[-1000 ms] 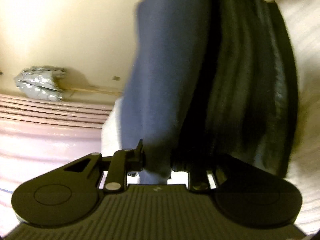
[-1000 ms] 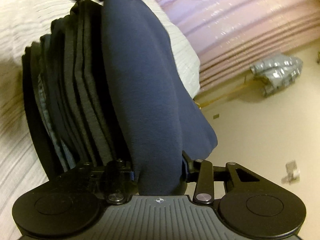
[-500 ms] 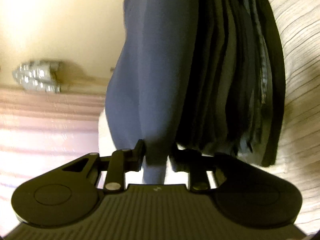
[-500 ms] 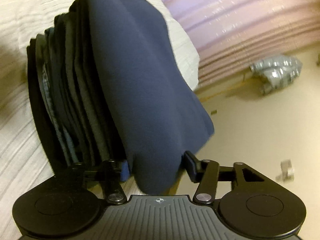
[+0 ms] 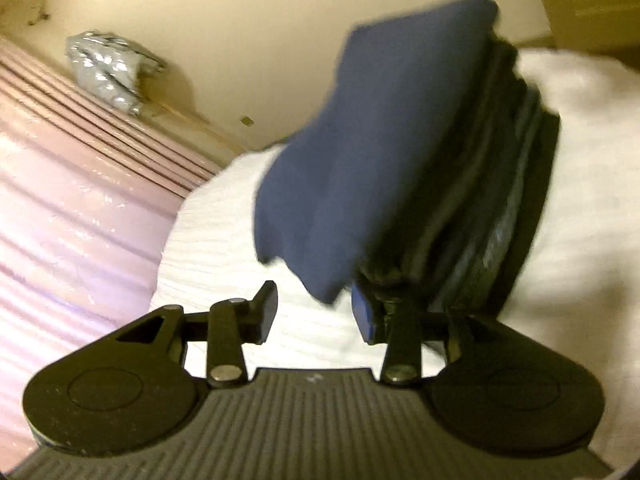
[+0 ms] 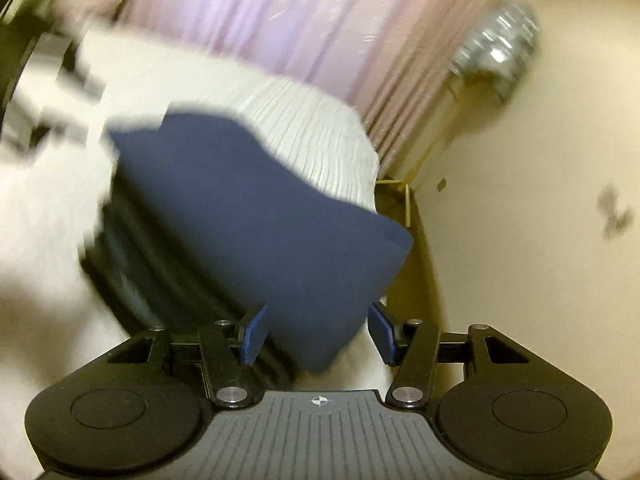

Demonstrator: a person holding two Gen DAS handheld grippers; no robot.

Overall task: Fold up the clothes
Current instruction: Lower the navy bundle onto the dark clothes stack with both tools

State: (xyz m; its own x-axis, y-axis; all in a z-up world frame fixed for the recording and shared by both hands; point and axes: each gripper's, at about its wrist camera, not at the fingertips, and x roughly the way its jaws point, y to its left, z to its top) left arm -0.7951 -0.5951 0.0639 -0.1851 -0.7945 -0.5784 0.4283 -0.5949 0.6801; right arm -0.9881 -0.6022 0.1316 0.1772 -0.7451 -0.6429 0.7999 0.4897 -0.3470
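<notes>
1. Left wrist view: the left gripper [image 5: 314, 312] has its two fingers spread apart with nothing between them; white bedding [image 5: 224, 240] shows through the gap.
2. Just beyond those fingers lies a folded navy garment [image 5: 360, 160], resting as the top layer of a stack of folded dark clothes [image 5: 492, 208]. Its nearest corner hangs just past the fingertips, and whether it touches them cannot be told.
3. The stack sits on the white bedding, near its edge.
4. To the left of the bedding are pink pleated fabric [image 5: 80, 200], a cream floor [image 5: 240, 20] and a crumpled silver wrapper [image 5: 108, 72] lying on that floor.
5. Right wrist view: the right gripper [image 6: 316, 334] is also spread wide. The near edge of the navy garment [image 6: 260, 220] dips into the gap between the blue-padded fingers [image 6: 252, 334], but neither pad presses on it.
6. The picture is blurred on its left side, so the layers of the dark stack [image 6: 132, 280] under the navy garment are hard to separate.
7. Behind the garment lies ribbed white bedding [image 6: 312, 132], then pink pleated fabric [image 6: 280, 20].
</notes>
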